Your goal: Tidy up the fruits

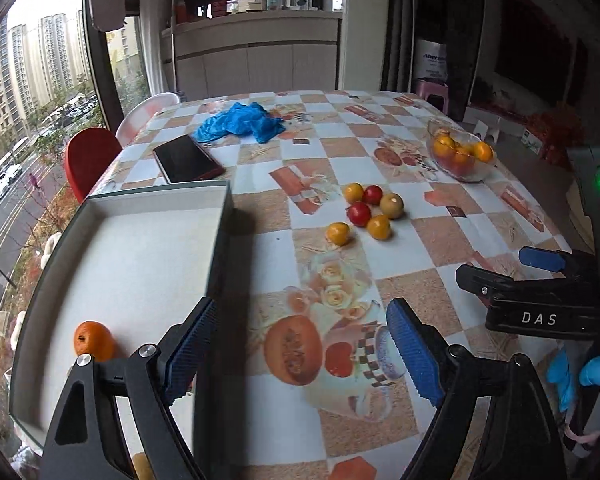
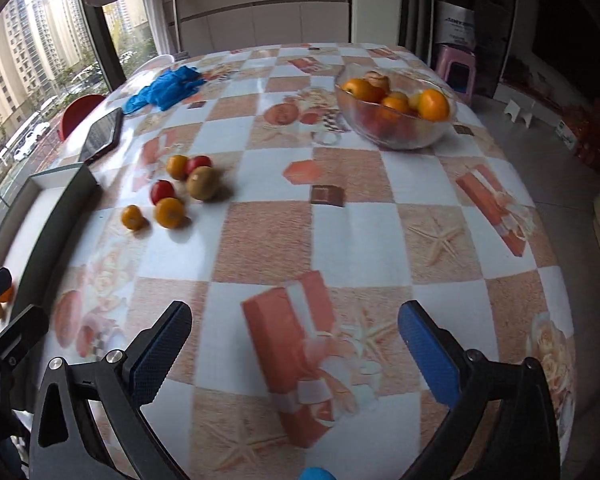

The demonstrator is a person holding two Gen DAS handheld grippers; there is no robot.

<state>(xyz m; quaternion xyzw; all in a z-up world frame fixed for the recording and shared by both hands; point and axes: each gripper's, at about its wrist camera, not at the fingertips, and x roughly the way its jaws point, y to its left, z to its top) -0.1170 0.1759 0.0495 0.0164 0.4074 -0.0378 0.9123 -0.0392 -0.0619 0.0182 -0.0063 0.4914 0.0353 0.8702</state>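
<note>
Both claws gape wide and hold nothing: left claw (image 1: 300, 344) above the table (image 1: 440, 240) beside the tray (image 1: 156, 196) holding one orange (image 1: 93, 341), right claw (image 2: 296, 344) over bare cloth. Six loose fruits (image 1: 366, 212) lie mid-table; the bowl (image 2: 396, 128) holds, seemingly, oranges.

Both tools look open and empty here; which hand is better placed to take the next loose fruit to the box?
Probably left. The left tool hangs open beside the box, with the loose fruit cluster straight ahead. The right tool is also open, but the cluster sits off to its left.
</note>
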